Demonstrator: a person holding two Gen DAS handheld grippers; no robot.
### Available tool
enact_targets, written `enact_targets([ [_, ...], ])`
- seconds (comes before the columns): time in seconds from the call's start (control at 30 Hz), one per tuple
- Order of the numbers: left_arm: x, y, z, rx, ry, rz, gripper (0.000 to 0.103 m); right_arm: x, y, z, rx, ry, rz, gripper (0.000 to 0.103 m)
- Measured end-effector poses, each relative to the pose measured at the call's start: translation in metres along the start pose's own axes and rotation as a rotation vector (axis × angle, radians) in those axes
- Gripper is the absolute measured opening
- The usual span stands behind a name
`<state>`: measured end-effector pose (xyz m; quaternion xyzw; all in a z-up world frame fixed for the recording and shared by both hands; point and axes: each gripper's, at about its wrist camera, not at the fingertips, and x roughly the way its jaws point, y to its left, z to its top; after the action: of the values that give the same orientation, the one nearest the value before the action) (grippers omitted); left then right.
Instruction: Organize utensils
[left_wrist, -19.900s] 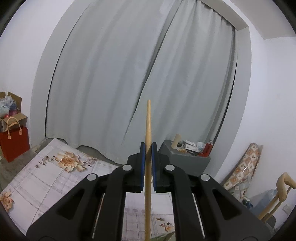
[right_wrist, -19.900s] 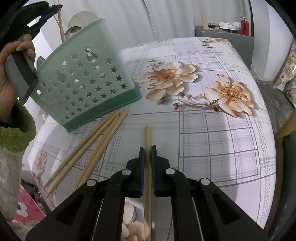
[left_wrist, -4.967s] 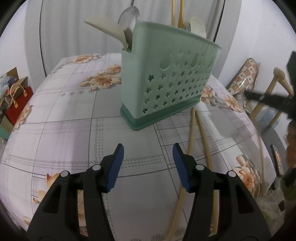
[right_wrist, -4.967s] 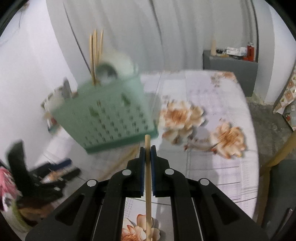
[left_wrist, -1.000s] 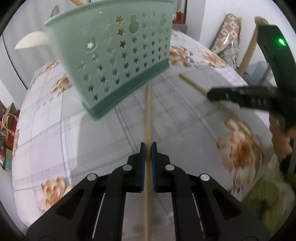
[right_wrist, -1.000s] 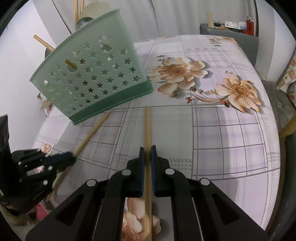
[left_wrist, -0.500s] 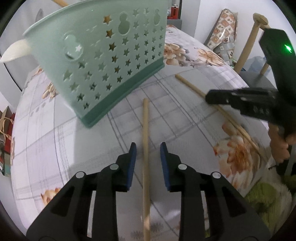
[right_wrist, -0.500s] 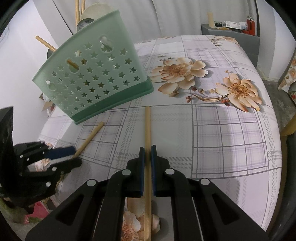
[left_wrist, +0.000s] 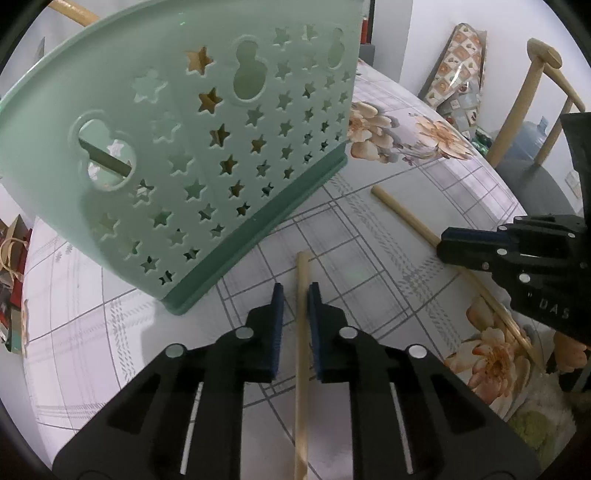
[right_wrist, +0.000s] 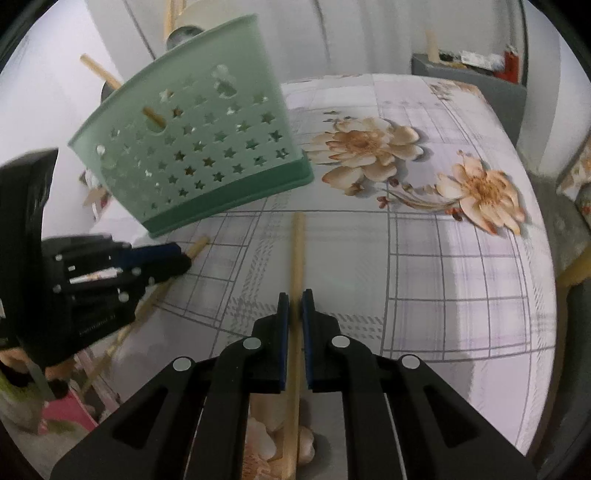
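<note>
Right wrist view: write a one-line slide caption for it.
Right gripper shut on a wooden chopstick above the floral tablecloth, near the green star-cut utensil holder.

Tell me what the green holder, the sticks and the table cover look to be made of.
Green holder: likely moulded plastic, matte, with punched star holes. Chopsticks: pale bamboo or wood, unvarnished look, uniform tan. Table cover: probably printed vinyl or oilcloth, smooth with slight sheen and flower pattern.

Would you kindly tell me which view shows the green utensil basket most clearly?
The left wrist view: the green utensil basket fills the frame, sharp, its star cutouts distinct. In the right wrist view it is smaller and slightly blurred, though chopsticks and spoons sticking out above the rim show there.
</note>
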<state>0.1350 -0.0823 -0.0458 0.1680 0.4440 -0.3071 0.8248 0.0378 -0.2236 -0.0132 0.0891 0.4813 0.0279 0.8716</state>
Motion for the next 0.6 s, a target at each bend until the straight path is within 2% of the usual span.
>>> enact_targets([
  [0.13, -0.001, 0.004, 0.0, -0.01, -0.001, 0.001, 0.005, 0.002, 0.005, 0.007, -0.027, -0.003, -0.017, 0.023],
  [0.3, -0.003, 0.007, -0.001, -0.008, -0.005, 0.005, 0.005, 0.009, 0.014, 0.012, -0.08, -0.009, -0.054, 0.024],
  [0.33, -0.003, 0.008, -0.001, -0.013, -0.009, 0.005, 0.005, 0.01, 0.016, 0.012, -0.094, -0.012, -0.068, 0.023],
  [0.4, -0.003, 0.011, -0.002, -0.032, -0.019, 0.002, 0.005, 0.012, 0.02, 0.013, -0.12, -0.02, -0.105, 0.011],
  [0.43, -0.004, 0.012, -0.002, -0.036, -0.022, 0.004, 0.005, 0.012, 0.019, 0.014, -0.111, -0.017, -0.09, 0.007],
  [0.6, -0.008, 0.017, -0.003, -0.079, -0.038, -0.021, 0.005, 0.005, 0.003, 0.018, -0.022, -0.03, -0.022, 0.007],
])
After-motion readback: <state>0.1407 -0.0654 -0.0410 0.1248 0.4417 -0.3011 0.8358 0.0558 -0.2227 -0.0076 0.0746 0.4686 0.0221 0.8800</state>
